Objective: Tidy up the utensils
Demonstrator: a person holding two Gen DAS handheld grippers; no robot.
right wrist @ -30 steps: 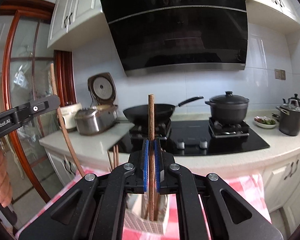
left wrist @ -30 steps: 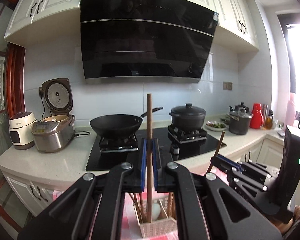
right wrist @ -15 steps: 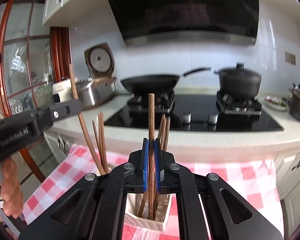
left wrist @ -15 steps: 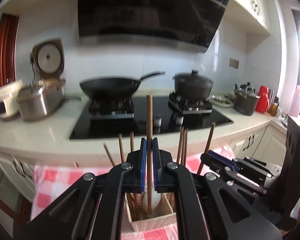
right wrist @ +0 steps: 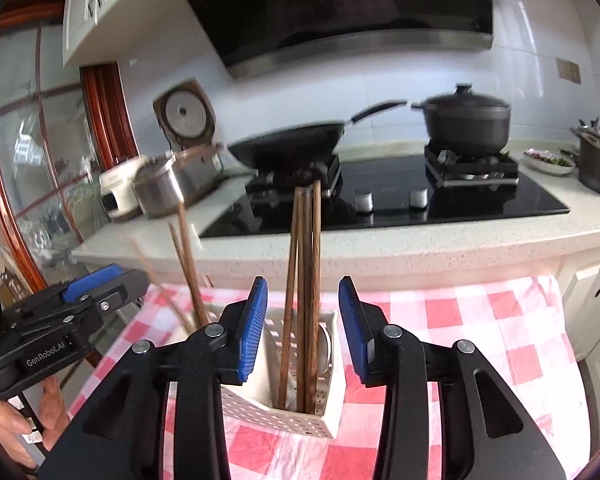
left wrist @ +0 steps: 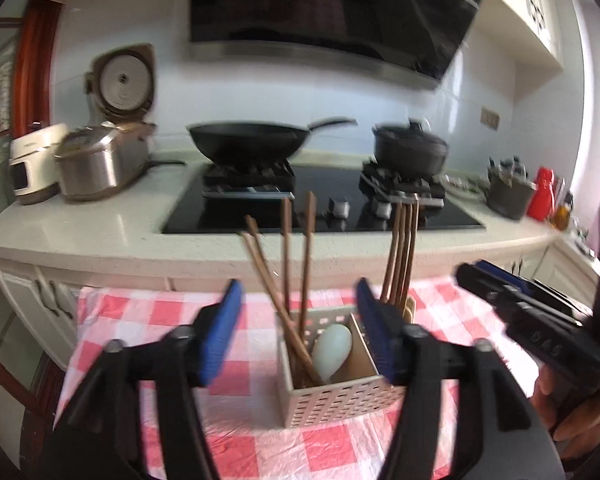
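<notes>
A white perforated utensil holder (left wrist: 332, 400) (right wrist: 284, 408) stands on the red-checked cloth (left wrist: 140, 320). Several brown chopsticks (left wrist: 296, 256) (right wrist: 306, 280) stand in its compartments beside a pale spoon (left wrist: 332, 344). My left gripper (left wrist: 298, 324) is over the holder's left compartment, jaws opening, its pads clear of the sticks standing between them. My right gripper (right wrist: 303, 322) is over the right compartment, jaws opening around a bundle of chopsticks without pressing on them. Each gripper shows at the edge of the other's view: right gripper (left wrist: 488, 276), left gripper (right wrist: 96, 284).
Behind the table runs a counter (left wrist: 80, 232) with a black hob (left wrist: 320, 208), a wok (left wrist: 248, 140), a lidded pot (left wrist: 412, 148) and two rice cookers (left wrist: 100, 160). A grey pot (left wrist: 508, 192) and red bottle (left wrist: 542, 196) stand at the right. A hand (right wrist: 40, 408) holds the left gripper.
Both grippers sank toward the holder and let go of the single chopstick each held. Those chopsticks now stand in the holder and both jaws have spread apart.
</notes>
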